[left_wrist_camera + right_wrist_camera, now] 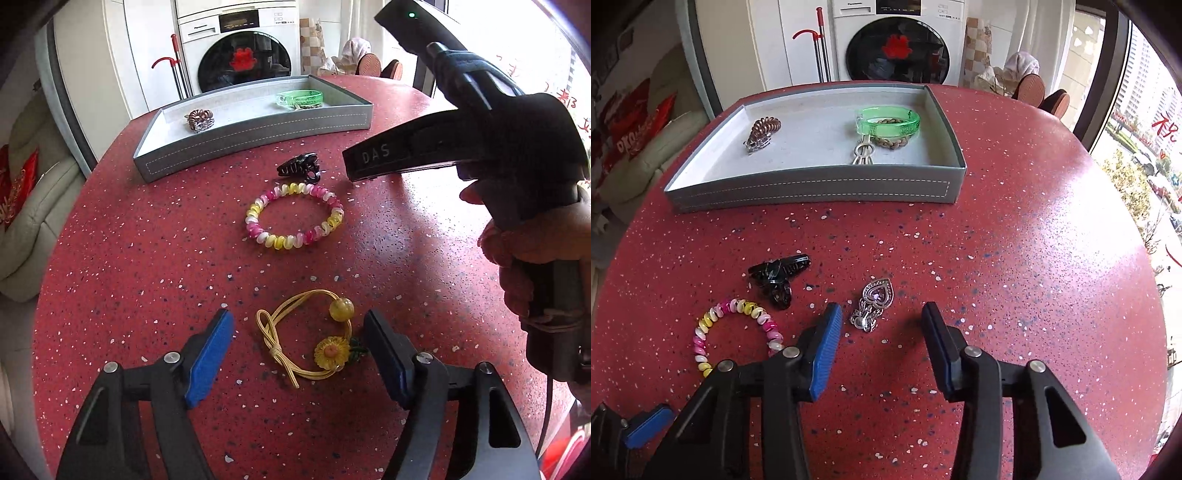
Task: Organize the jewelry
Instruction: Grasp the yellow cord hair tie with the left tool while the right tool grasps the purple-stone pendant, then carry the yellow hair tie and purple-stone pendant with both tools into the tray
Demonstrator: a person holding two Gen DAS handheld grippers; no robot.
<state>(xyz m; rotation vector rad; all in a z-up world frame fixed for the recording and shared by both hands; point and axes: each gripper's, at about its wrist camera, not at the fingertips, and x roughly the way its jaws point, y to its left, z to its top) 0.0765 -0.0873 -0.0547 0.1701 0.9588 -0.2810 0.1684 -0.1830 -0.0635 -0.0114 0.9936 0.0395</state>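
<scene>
1. The left gripper (299, 328) is hovering low over the red speckled bench (147, 258) with its jaws standing apart; the yellow hair tie (306, 339), with its bead and sunflower charm, is lying on the bench between the two blue pads, and neither pad is pressing on it.
2. The right gripper (882, 325) is also standing apart, its pads touching nothing; the silver heart brooch (873, 302) is lying on the bench in the gap, closer to the left pad and just beyond the fingertips.
3. A hand (535, 258) is gripping the handle of the right gripper at the right edge of the left wrist view.
4. Farther out, the pink, white and yellow spiral bracelet (295, 218) is lying flat on the bench, and the black claw clip (299, 168) is sitting just beyond it, nearly touching its far edge.
5. At the far side of the bench the grey tray (812, 192) is holding a brown spiral tie with a silver piece (762, 133) on its left; on its right a green bangle (888, 122) is resting over a braided ring (892, 142), with a silver clip (862, 151) beside them.
6. Beyond the bench a white washing machine (897, 44) is standing against the far wall.
</scene>
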